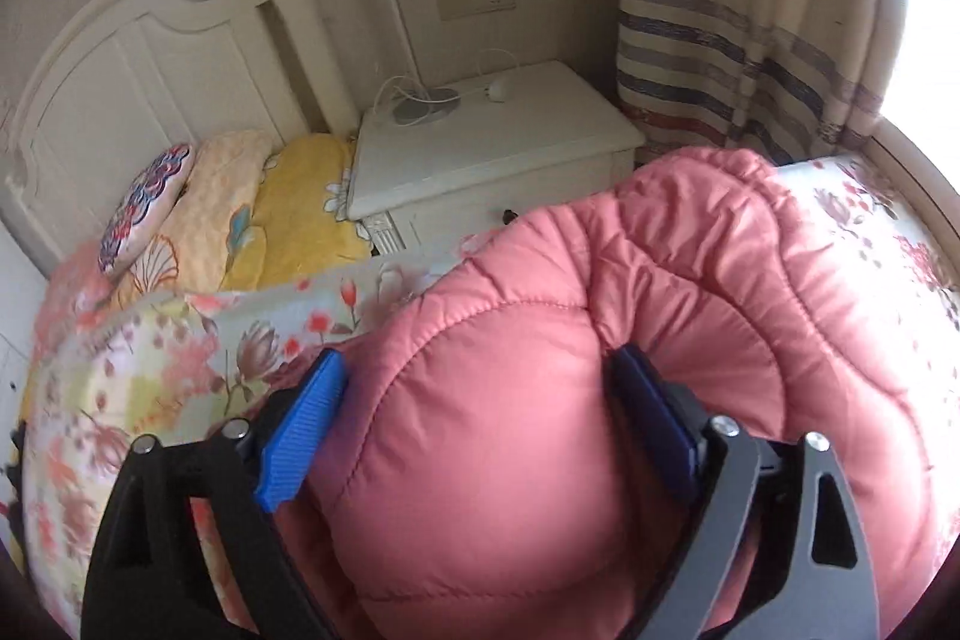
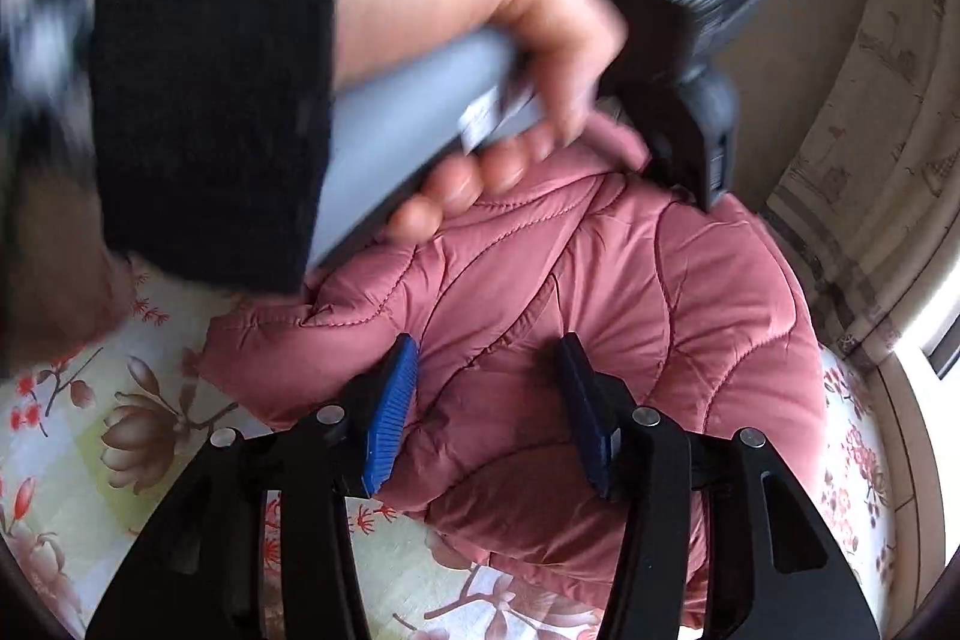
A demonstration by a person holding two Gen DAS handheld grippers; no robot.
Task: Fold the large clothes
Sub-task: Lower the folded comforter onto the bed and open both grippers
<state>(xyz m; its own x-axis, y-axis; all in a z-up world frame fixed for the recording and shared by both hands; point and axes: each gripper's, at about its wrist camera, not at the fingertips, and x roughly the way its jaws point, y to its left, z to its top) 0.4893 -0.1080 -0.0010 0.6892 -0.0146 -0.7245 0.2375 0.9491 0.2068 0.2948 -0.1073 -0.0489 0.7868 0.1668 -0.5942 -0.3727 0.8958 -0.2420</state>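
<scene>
left tongs (image 1: 480, 424) wide astride jacket (image 1: 660, 280), right tongs (image 2: 489, 415) half-open

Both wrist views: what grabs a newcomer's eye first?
The pink puffer jacket fills the middle of both views, bunched on a floral bedspread. In the left wrist view it bulges between the wide-set blue pads of the left hand-held gripper; the right hand-held gripper hangs over it too. In the right wrist view a blurred hand in a black sleeve, gripping the other tool's grey handle, crosses the top.
</scene>
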